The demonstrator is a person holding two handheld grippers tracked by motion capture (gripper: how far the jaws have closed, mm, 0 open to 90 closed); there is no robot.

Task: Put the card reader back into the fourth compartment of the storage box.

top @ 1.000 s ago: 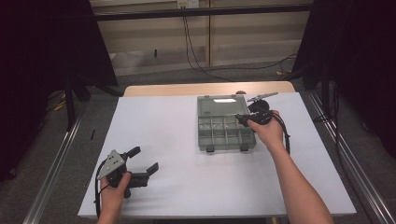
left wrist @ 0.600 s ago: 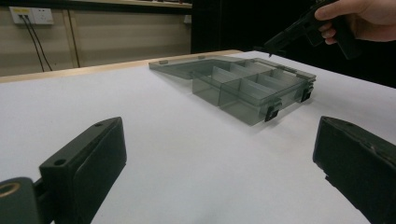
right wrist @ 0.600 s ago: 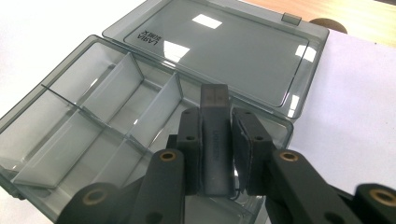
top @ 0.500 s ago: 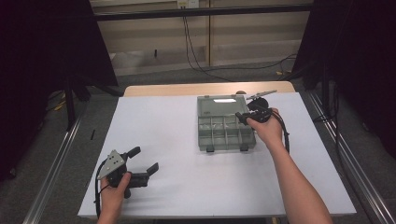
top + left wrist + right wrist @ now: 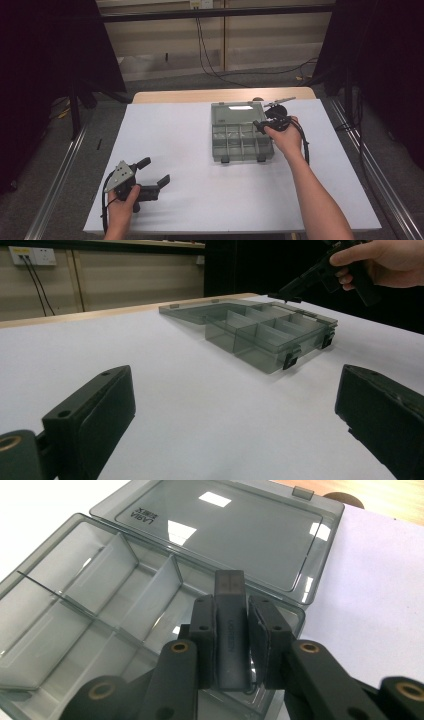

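right gripper view looks down its own two black jaws, which pinch a small dark usb stick [image 5: 230, 630] between their pads; the stick stands up along the jaws, its metal plug end poking out past the fingertips [image 5: 204, 625]. so the right gripper [image 5: 231, 611] is pressed onto the stick, not spread. below and beyond it lies the grey see-through organizer box [image 5: 90, 605], its lid [image 5: 225, 535] folded flat back on the table, its tray cut by thin dividers into compartments. the stick hangs over the tray's edge nearest the lid hinge, above a compartment at that end; whether it touches the box i cannot tell.

in the high view the right gripper [image 5: 261, 126] sits in the person's right hand [image 5: 286, 137] at the right side of the organizer box [image 5: 240, 142], which rests on the white table [image 5: 200, 200] right of centre. the left gripper [image 5: 156, 172] is held in the left hand [image 5: 122, 200] near the table's front left corner, well apart from the box, its jaws spread wide with nothing between them.

the left gripper view shows the same: two black jaws far apart at the bottom corners, bare white table between them, the box [image 5: 270, 335] farther off and the right hand [image 5: 385, 262] with its gripper above the box's far end.
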